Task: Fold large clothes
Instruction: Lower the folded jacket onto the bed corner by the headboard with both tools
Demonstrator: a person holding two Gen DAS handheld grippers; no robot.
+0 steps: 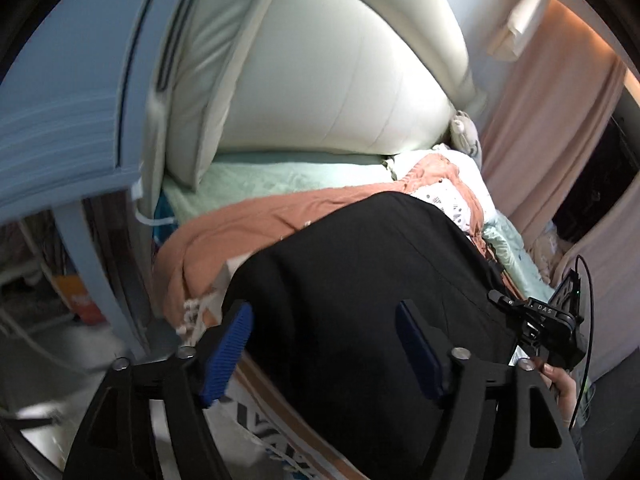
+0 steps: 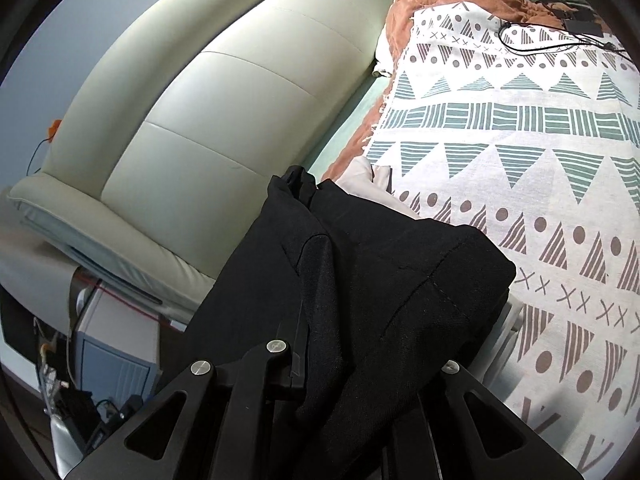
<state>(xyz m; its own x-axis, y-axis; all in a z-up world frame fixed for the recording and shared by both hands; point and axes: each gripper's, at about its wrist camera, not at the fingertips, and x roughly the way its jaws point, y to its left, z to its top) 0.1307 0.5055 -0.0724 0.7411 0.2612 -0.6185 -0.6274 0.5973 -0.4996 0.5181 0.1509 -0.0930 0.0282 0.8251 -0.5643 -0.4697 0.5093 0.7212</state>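
A large black garment lies on the bed, over the patterned blanket. My left gripper is open, its blue pads spread wide just above the garment's near edge, holding nothing. In the right wrist view the same black garment is bunched and draped between the fingers of my right gripper, which is shut on a fold of it; the fingertips are hidden by the cloth. The right gripper's body shows at the right edge of the left wrist view, held by a hand.
A white blanket with triangle and dot patterns covers the bed over a rust-orange throw. A cream padded headboard runs along the far side. Black cables and a device lie on the blanket. Pink curtains hang at right.
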